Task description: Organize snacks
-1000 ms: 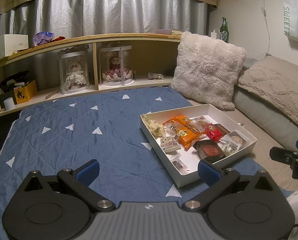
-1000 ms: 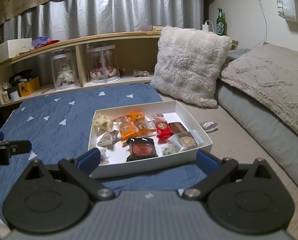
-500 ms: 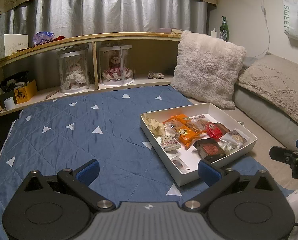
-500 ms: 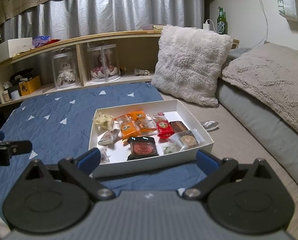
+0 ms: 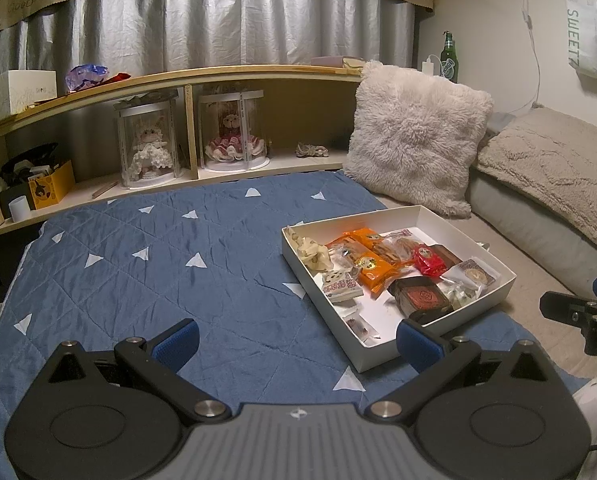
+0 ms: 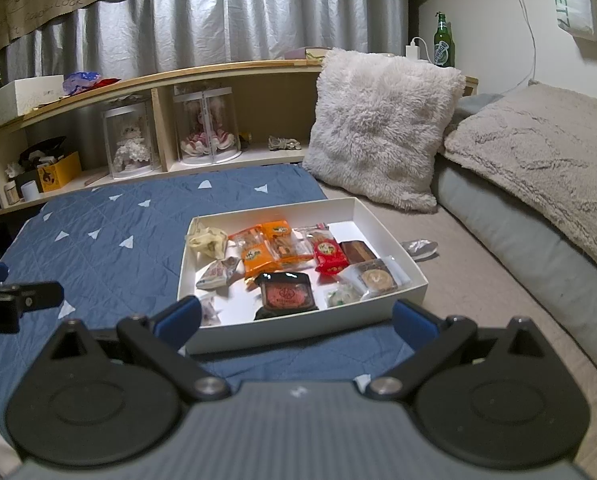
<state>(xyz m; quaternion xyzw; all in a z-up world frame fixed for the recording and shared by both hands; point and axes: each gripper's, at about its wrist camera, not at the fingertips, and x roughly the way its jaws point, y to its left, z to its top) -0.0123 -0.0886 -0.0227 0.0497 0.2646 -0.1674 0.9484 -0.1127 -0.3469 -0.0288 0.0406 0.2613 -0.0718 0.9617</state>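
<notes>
Ahead of our claws, the bed [image 6: 478,280] carries a blue quilt [image 5: 158,264], white box [image 6: 382,304], fluffy pillow [image 6: 378,132] and a silver wrapper [image 6: 420,248].

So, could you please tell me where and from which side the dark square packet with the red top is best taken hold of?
Grip the dark square packet across its left and right edges, coming down from above with the right tongs, which are open and nearest. It lies flat at the white box's near wall, which blocks a low approach, and its side edges look clearer than its far edge.
</notes>
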